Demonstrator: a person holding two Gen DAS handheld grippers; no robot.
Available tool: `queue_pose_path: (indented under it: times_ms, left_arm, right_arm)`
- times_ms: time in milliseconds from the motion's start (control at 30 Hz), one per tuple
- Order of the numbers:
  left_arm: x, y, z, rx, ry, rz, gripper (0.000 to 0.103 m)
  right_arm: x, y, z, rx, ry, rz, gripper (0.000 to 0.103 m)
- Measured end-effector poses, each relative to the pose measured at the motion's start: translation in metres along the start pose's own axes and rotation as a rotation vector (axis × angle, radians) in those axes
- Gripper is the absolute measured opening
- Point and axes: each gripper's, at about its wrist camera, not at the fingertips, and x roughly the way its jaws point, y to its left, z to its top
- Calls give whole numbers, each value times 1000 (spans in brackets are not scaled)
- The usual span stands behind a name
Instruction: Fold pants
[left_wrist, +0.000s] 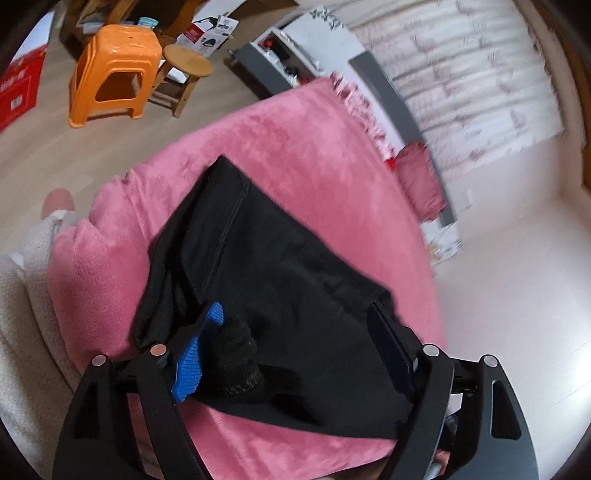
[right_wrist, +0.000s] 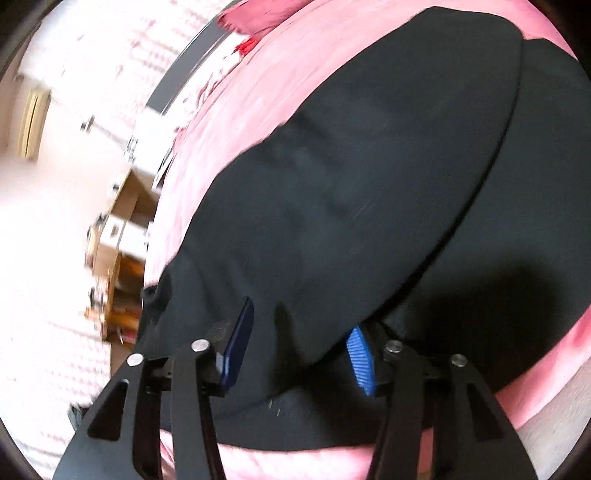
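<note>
Black pants (left_wrist: 277, 258) lie folded in layers on a pink fleece blanket (left_wrist: 295, 140) that covers a bed. My left gripper (left_wrist: 295, 308) stands open low over the near end of the pants. Its blue pad (left_wrist: 199, 350) is beside a black knit cuff (left_wrist: 238, 354), and its other finger (left_wrist: 391, 343) is at the fabric's right edge. In the right wrist view the pants (right_wrist: 351, 166) fill the middle, their top layer ending in a curved edge. My right gripper (right_wrist: 301, 317) is open, with a hump of black fabric lying loose between its fingers.
An orange plastic stool (left_wrist: 114, 70) and a round wooden stool (left_wrist: 186, 66) stand on the floor beyond the bed, with a red box (left_wrist: 16, 88) at the far left. A pink pillow (left_wrist: 421, 177) lies by the grey bed frame (left_wrist: 399, 107). Pale floor (left_wrist: 517, 295) lies right of the bed.
</note>
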Motion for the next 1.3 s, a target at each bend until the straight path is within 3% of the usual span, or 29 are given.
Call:
queue_pose_path:
  times_ms: [67, 100, 133, 200, 333, 433, 533, 633, 733, 833, 867, 900, 933, 967, 1100, 1167, 1300]
  left_arm:
    - [4, -5, -1, 45, 11, 89, 48]
    - [7, -3, 0, 58, 14, 131, 25]
    - [10, -2, 2, 55, 23, 155, 16]
    - [13, 5, 5, 31, 28, 152, 11]
    - [0, -4, 23, 63, -36, 108, 8]
    - [-25, -15, 34, 92, -107, 42, 8]
    - [-41, -14, 40, 127, -146, 56, 8]
    - [-32, 4, 31, 147, -84, 146, 8]
    - [-7, 19, 12, 184, 60, 236, 8]
    - [-12, 10, 9, 249, 58, 259, 13]
    - [-17, 6, 10, 265, 37, 286, 16]
    - [-22, 3, 11, 266, 5, 320, 28]
    - [-29, 4, 12, 255, -31, 331, 39]
    - [-36, 2, 12, 236, -76, 321, 41]
    - [-54, -14, 19, 194, -221, 225, 45]
    - [-43, -31, 19, 222, -211, 174, 59]
    - [15, -56, 1, 313, -92, 106, 61]
  right_arm:
    - [-3, -7, 6, 42, -29, -7, 41]
    - [-5, -11, 12, 52, -56, -44, 31]
    - [-6, -12, 20, 56, -72, -62, 24]
    - [-5, -16, 32, 63, -74, -91, 9]
    - [-23, 2, 45, 53, -119, -32, 7]
    - [-50, 36, 41, -55, -171, 7, 7]
    - [-66, 41, 26, -105, -162, -2, 7]
    - [-56, 23, 6, -111, -107, -86, 8]
    - [-39, -10, -7, -15, -43, -116, 8]
    - [-35, -38, -11, 38, 5, -123, 13]
    - [-36, -38, -9, 42, 0, -106, 19]
    - [-43, -43, -6, 37, -10, -94, 38]
    - [-45, -36, -3, 27, -29, -87, 48]
    - [-52, -37, -1, 16, -52, -85, 56]
    - [-63, -42, 4, 18, -99, -82, 56]
    - [-64, -51, 8, 50, -127, -72, 56]
    - [-72, -72, 32, 137, -213, -45, 56]
